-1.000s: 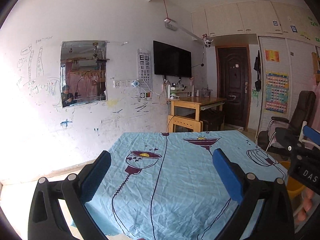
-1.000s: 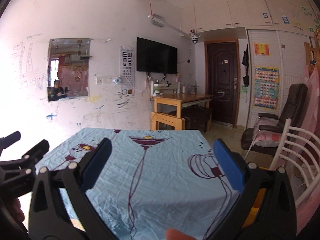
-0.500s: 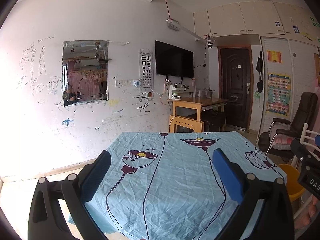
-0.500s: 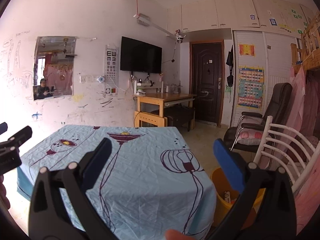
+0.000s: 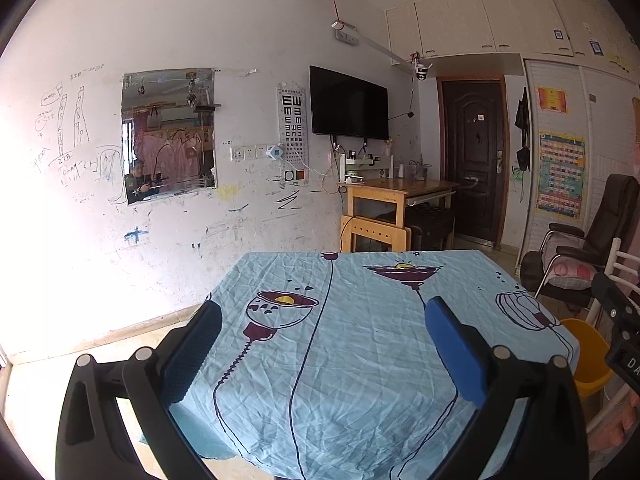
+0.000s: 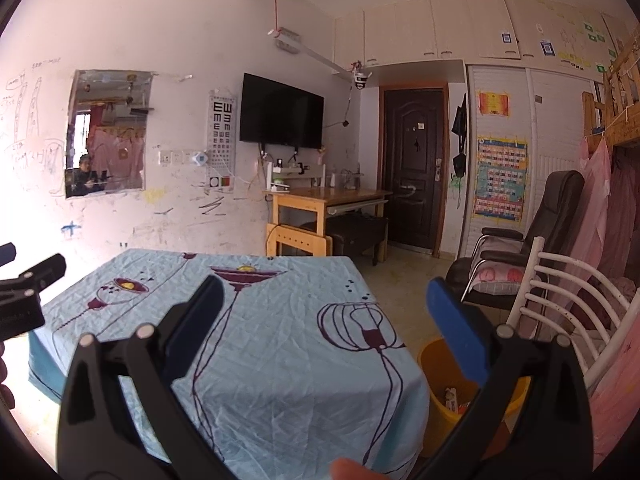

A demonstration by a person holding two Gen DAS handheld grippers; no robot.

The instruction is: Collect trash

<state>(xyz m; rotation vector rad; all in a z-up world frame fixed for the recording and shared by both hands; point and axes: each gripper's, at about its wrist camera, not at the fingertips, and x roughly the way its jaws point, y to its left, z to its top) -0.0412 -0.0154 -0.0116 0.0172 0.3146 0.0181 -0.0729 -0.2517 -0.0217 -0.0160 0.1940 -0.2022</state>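
Both the left gripper (image 5: pixel 320 340) and right gripper (image 6: pixel 322 320) hover with jaws wide and empty above the tablecloth (image 6: pixel 280 340). At four o'clock of the right wrist view, the bucket (image 6: pixel 434 364) holds trash (image 6: pixel 452 398); beyond stands a chair (image 6: pixel 532 248).

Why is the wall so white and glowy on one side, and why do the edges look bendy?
Left wrist view: strong light washes out the wall at the left edge, hiding its scribbles there. Right wrist view: the same glare sits low on the left. Both views: the fisheye lens bends straight lines near the rim and leaves black corners; the tablecloth stays sharp.
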